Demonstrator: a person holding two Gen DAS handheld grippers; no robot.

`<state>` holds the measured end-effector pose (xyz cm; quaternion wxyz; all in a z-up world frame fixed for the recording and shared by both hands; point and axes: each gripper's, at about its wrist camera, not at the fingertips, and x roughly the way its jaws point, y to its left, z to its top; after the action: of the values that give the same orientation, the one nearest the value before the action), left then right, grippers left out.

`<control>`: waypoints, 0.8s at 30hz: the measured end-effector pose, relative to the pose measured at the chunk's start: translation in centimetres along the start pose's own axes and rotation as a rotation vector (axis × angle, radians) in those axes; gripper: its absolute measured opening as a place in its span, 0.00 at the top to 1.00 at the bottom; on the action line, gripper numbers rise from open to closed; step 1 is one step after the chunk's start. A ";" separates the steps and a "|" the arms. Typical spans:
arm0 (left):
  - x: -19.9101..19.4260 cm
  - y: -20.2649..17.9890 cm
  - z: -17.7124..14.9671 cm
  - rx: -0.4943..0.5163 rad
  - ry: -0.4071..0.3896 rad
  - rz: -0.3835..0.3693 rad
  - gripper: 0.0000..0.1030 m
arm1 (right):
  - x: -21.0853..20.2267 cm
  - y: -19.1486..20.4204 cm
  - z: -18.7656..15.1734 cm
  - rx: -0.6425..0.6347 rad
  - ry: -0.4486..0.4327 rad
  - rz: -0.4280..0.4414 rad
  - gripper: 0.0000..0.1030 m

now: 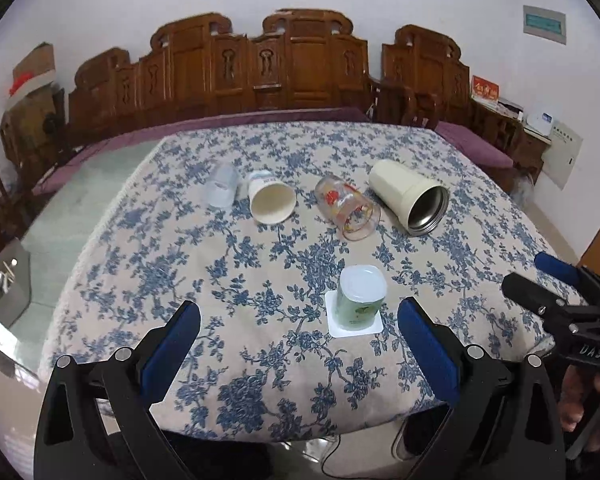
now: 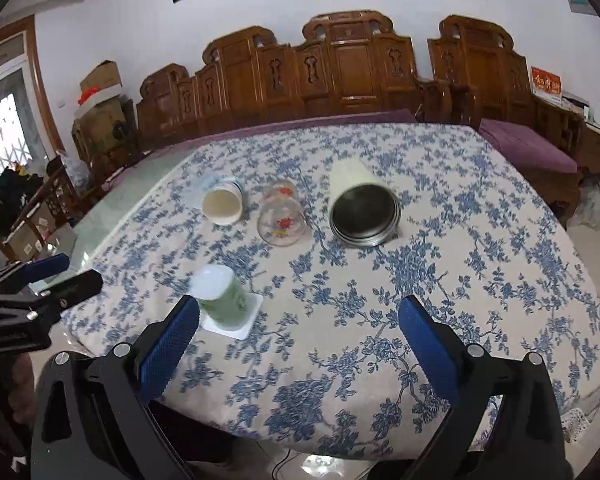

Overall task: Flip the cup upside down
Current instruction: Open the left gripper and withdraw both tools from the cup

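A green cup [image 1: 359, 297] stands upside down on a white square coaster [image 1: 354, 320] near the table's front edge; it also shows in the right wrist view [image 2: 220, 295]. My left gripper [image 1: 300, 344] is open and empty, just in front of the cup. My right gripper [image 2: 300, 344] is open and empty, to the right of the cup. Each gripper shows at the edge of the other's view: the right one [image 1: 556, 280] and the left one [image 2: 60, 276].
Several cups lie on their sides further back on the floral tablecloth [image 1: 260, 360]: a clear plastic cup [image 1: 222, 188], a white paper cup [image 1: 270, 197], a printed glass [image 1: 348, 208] and a cream steel-lined mug [image 1: 410, 196]. Carved wooden benches [image 1: 300, 68] stand behind the table.
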<state>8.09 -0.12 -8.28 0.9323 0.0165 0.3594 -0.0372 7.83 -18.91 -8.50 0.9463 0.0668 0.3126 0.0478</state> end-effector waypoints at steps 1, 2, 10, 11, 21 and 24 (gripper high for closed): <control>-0.7 -0.1 0.0 0.004 -0.012 0.001 0.08 | -1.0 0.4 0.2 -0.007 -0.018 -0.005 0.02; -1.6 -0.2 0.1 0.009 -0.028 0.002 0.08 | -1.6 0.6 0.4 -0.012 -0.029 -0.009 0.02; -7.8 -0.5 0.5 0.008 -0.141 0.014 0.08 | -8.2 3.1 1.2 -0.046 -0.162 -0.024 0.02; -8.5 -0.5 0.5 0.005 -0.155 0.022 0.08 | -9.4 3.5 1.2 -0.052 -0.185 -0.027 0.02; -13.8 0.2 -0.1 -0.037 -0.266 0.040 0.08 | -15.0 5.4 0.8 -0.086 -0.298 -0.054 0.02; -14.2 0.4 -0.2 -0.039 -0.275 0.042 0.08 | -15.5 5.6 0.8 -0.089 -0.306 -0.055 0.02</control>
<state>-2.52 1.06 1.08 0.9735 0.0008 0.2283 -0.0127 -4.33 -15.53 2.06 0.9859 0.0230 0.1641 0.0251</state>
